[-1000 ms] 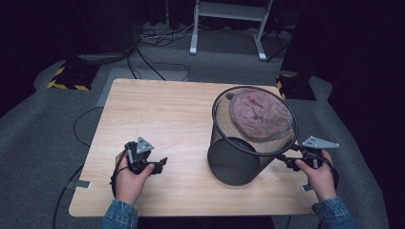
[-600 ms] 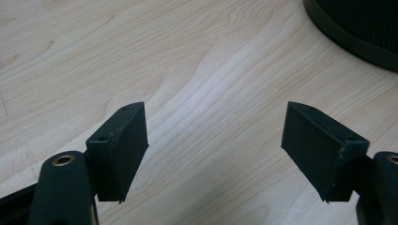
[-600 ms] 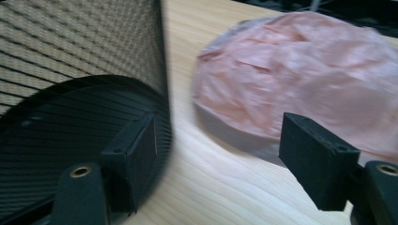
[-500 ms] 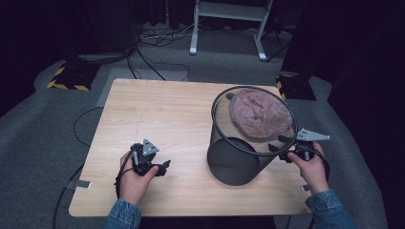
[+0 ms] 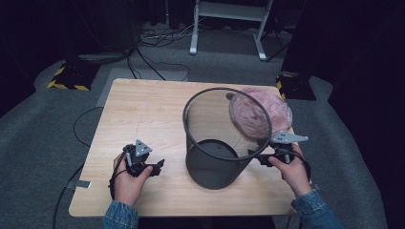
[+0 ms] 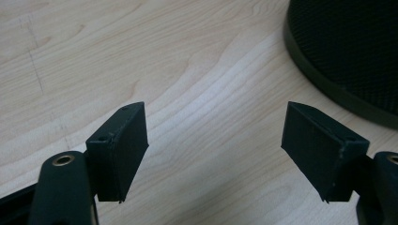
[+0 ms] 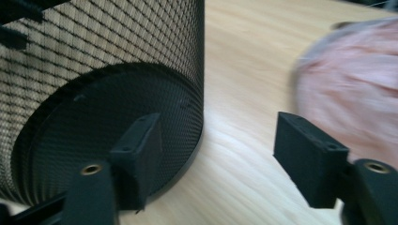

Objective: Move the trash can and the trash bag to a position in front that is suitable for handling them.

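Observation:
A black wire-mesh bin (image 5: 217,143) stands upright on the wooden table (image 5: 143,109); its base and wall also show in the right gripper view (image 7: 94,93). A pink crumpled bag (image 5: 260,112) lies behind and to the right of it, blurred in the right gripper view (image 7: 352,89). My right gripper (image 5: 255,155) sits low at the bin's right side and is open (image 7: 220,140). Its jaws have just been opening, with only bare table between them. One jaw is close against the bin's base; I cannot tell whether it touches. My left gripper (image 5: 158,166) rests left of the bin, open and empty (image 6: 220,131).
The bin's base edge (image 6: 347,93) lies ahead of the left gripper. Cables (image 5: 157,33) and a white stand (image 5: 229,19) are on the carpet beyond the table. Yellow-black marked blocks (image 5: 69,76) sit on the floor at the far left and right corners.
The bin has slid left across the table, away from the pink bag, and my right hand has moved left with it. The left hand stays put.

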Demonstrator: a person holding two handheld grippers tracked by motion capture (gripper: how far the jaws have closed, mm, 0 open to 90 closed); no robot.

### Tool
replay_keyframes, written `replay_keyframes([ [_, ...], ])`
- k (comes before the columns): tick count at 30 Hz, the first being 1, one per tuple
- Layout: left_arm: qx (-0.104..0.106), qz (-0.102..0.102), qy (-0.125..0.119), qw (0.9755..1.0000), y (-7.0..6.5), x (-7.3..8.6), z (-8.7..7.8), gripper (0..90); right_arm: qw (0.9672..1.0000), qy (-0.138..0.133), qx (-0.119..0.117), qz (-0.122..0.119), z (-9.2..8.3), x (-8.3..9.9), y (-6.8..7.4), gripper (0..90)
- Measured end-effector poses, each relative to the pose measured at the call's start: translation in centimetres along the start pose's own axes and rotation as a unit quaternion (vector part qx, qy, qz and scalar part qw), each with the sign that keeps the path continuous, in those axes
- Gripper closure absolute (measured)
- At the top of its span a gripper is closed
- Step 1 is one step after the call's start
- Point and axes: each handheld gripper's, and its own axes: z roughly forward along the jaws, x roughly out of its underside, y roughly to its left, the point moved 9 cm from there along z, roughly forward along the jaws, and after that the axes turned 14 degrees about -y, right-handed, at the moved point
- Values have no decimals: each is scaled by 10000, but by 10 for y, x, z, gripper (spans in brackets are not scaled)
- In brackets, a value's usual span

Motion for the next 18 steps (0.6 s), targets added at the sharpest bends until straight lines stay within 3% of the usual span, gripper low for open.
replay_keyframes([
  [3,-8,-34,32,10000,2,3,-2,228,9998,16,-183,-116,14,-1,12,300],
  [6,-35,-62,-6,10000,5,3,-5,228,9998,8,-23,-217,16,-7,6,293],
  [9,-91,-124,-38,9999,9,4,-7,228,9993,91,262,-244,13,-8,-11,269],
  [10,-100,-131,-35,9999,10,5,-7,228,9986,190,438,-244,12,-7,-25,256],
  [11,-110,-138,-36,9998,11,5,-7,228,9986,190,438,-244,12,-7,-25,256],
  [15,-155,-127,-41,9998,13,7,-12,227,9959,427,759,-247,15,0,-58,194],
  [18,-220,-163,-21,9996,16,12,-17,226,9942,546,882,-287,20,3,-71,166],
])
